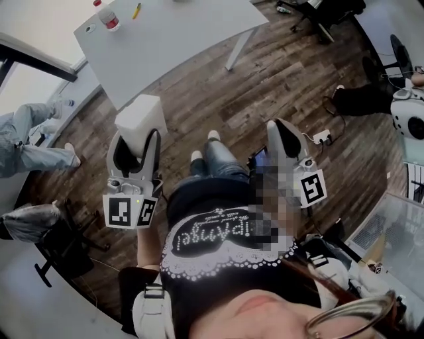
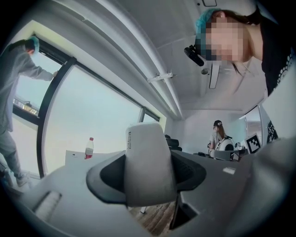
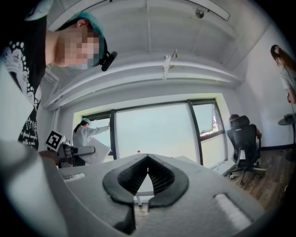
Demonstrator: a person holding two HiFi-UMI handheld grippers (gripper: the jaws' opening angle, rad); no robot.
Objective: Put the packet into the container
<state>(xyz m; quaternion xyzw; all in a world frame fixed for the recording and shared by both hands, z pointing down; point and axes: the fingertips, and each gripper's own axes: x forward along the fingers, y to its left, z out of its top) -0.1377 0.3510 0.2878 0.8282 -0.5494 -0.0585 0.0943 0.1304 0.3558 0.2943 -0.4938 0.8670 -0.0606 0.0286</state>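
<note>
A white rectangular packet point(image 1: 140, 116) stands up between the fingers of my left gripper point(image 1: 137, 140), which is shut on it. In the left gripper view the packet point(image 2: 149, 162) fills the space between the dark pads of that gripper point(image 2: 148, 178). My right gripper point(image 1: 279, 127) is held level with the left one, over the wooden floor. Its jaws meet at the tip with nothing in them, as the right gripper view shows point(image 3: 148, 158). No container shows in any view.
A white table point(image 1: 172, 36) stands ahead with a red-capped bottle point(image 1: 108, 16) and a yellow pen point(image 1: 136, 10) on it. A person's legs point(image 1: 30, 149) and a black chair point(image 1: 59, 248) are at the left. Another person point(image 1: 371, 99) and a white power strip point(image 1: 322, 138) are at the right.
</note>
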